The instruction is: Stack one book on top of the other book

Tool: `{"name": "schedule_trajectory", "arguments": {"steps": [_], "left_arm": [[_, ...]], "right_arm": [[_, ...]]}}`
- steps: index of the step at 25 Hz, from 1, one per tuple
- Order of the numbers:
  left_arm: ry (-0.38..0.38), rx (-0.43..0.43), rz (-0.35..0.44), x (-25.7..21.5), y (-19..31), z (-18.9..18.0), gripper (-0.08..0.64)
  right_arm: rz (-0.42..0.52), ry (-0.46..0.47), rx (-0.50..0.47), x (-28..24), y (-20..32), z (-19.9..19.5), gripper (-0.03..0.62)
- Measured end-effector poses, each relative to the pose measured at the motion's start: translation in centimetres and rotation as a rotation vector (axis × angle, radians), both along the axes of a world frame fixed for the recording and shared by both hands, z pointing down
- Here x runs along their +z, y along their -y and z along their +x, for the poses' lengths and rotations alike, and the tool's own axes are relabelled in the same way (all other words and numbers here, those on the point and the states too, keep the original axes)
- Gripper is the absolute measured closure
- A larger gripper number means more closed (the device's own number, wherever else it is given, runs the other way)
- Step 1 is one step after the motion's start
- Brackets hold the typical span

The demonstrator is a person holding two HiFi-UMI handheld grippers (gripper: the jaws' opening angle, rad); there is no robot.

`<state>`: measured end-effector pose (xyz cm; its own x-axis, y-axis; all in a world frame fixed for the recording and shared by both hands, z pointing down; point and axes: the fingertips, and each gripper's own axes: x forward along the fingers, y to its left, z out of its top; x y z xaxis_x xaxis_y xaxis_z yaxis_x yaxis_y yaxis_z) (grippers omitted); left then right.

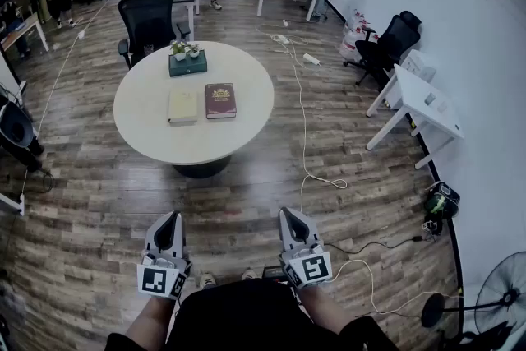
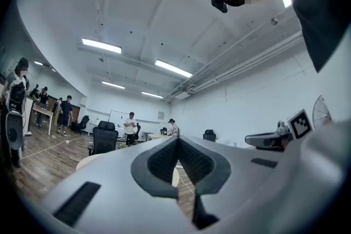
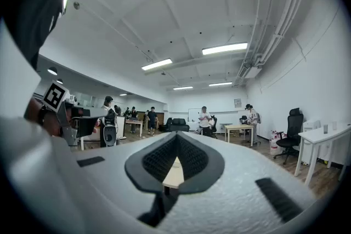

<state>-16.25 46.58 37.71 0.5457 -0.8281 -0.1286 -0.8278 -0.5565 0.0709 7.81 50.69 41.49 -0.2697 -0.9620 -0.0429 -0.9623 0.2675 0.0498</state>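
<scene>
Round cream table [image 1: 140, 140] is carrying a cream book [image 1: 182, 105] just beside a dark-red book [image 1: 220, 100], approx. mid-table. L gripper [image 1: 170, 216] & R gripper [image 1: 289, 214] are hovering well short of its near edge, both closed, empty.

Two books lie flat, side by side and unstacked, near the middle of the round pale surface [image 1: 164, 145], well apart from both tools and far ahead of them. The cream book [image 1: 182, 105], plain-covered, lies almost straight ahead of the left tool [image 1: 170, 214], with its long edges running away from it. Just beside it, across a narrow gap on the side toward the right tool [image 1: 289, 212], the dark red book [image 1: 220, 100] lies cover up with faint gold ornament, parallel to the cream one and neither overlapping it.
</scene>
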Motion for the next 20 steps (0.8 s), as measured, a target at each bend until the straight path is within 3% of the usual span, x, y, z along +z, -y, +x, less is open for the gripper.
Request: {"name": "schedule_trajectory", "arguments": {"steps": [8,13,20], "left_arm": [[0.011,0.002,0.0,0.2,-0.2,0.2,0.555],[0.002,0.014,0.003,0.0,-0.2,0.6,0.555],[-0.009,0.011,-0.006,0.1,0.1,1.8,0.555]], "right_arm": [[-0.005,0.015,-0.006,0.2,-0.1,-0.1,0.592],[0.001,0.097,-0.051,0.0,-0.3,0.0,0.589],[0.012,0.09,-0.051,0.1,-0.4,1.4,0.589]]}}
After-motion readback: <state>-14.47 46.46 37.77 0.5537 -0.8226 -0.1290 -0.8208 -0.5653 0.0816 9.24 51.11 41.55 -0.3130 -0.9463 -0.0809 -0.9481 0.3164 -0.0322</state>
